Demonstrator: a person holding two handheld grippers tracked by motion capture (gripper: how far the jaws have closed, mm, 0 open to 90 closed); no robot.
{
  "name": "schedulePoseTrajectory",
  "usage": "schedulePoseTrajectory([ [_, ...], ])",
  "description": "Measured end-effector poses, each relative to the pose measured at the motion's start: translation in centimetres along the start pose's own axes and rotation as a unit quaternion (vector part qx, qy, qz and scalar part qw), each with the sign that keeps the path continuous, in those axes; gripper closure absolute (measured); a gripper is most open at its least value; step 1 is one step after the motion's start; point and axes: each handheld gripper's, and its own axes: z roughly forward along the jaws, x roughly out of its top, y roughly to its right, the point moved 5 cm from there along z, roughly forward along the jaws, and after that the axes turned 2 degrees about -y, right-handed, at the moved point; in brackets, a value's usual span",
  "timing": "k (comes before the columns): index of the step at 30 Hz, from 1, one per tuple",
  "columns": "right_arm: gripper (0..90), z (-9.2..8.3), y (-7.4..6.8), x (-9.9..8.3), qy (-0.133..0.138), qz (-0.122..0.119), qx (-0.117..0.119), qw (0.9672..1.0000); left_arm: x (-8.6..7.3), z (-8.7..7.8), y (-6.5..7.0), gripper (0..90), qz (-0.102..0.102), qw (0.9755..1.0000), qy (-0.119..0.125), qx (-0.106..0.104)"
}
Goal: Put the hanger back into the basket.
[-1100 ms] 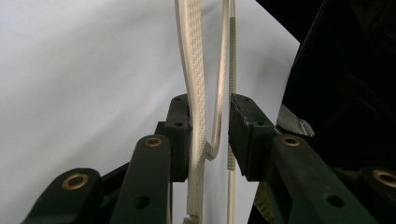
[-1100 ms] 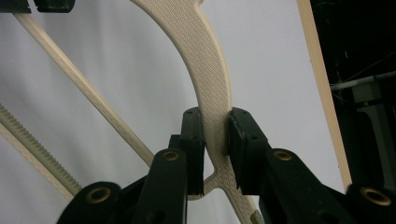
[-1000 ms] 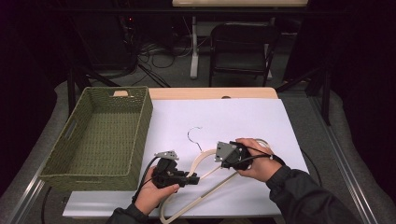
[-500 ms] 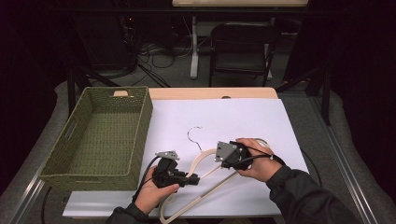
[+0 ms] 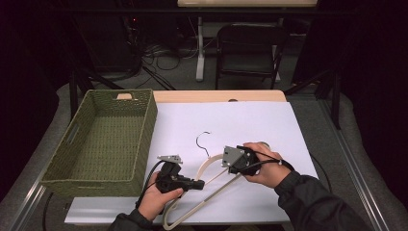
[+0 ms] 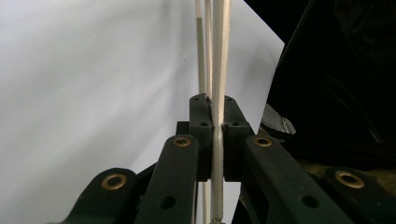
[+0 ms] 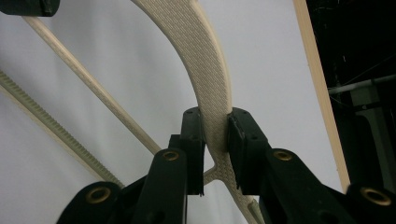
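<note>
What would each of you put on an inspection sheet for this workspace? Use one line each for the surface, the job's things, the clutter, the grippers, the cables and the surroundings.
Surface: white sheet over a wooden table.
Job's things: cream hanger lying on the sheet near the front edge, its dark metal hook pointing away from the person.
Clutter: woven green basket at the left with nothing seen inside it.
Grippers: left gripper has just been closing and is now shut on a thin bar of the hanger; right gripper is shut on the hanger's broad curved arm.
Cables: a black cable trails from the left gripper; more lie on the floor behind the table.
Surroundings: dark room, a black folding chair behind the table.
</note>
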Motion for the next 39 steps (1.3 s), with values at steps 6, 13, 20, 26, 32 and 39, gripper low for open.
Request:
schedulePoseTrajectory([
  [6, 76.9, -0.2, 0.0, 0.0, 0.003, 0.009, -0.002, 1.0, 0.2, -0.3, 0.5, 86.9, 0.009, 0.9998, 0.005, 0.016],
  [13, 67.6, -0.6, 0.3, 0.0, 0.017, 0.023, -0.003, 0.9996, 0.4, -0.5, 1.2, 87.0, 0.023, 0.999, 0.013, 0.037],
  [20, 45.5, -1.8, 1.3, 0.0, 0.046, 0.068, -0.019, 0.9964, 0.5, -1.1, 1.2, 87.0, 0.021, 0.9979, 0.023, 0.056],
  [26, 43.8, -2.7, 1.8, -0.8, 0.046, 0.081, -0.033, 0.9951, 0.3, -1.9, 1.4, 87.0, 0.019, 0.996, 0.038, 0.079],
  [32, 43.6, -4.0, 2.3, -2.5, 0.046, 0.117, -0.049, 0.9909, 0.5, -3.9, 2.9, 87.0, 0.02, 0.9926, 0.065, 0.101],
  [39, 39.5, -4.7, 2.3, -5.2, 0.03, 0.167, -0.065, 0.9834, 0.4, -7.4, 4.9, 87.0, 0.035, 0.9864, 0.075, 0.142],
])
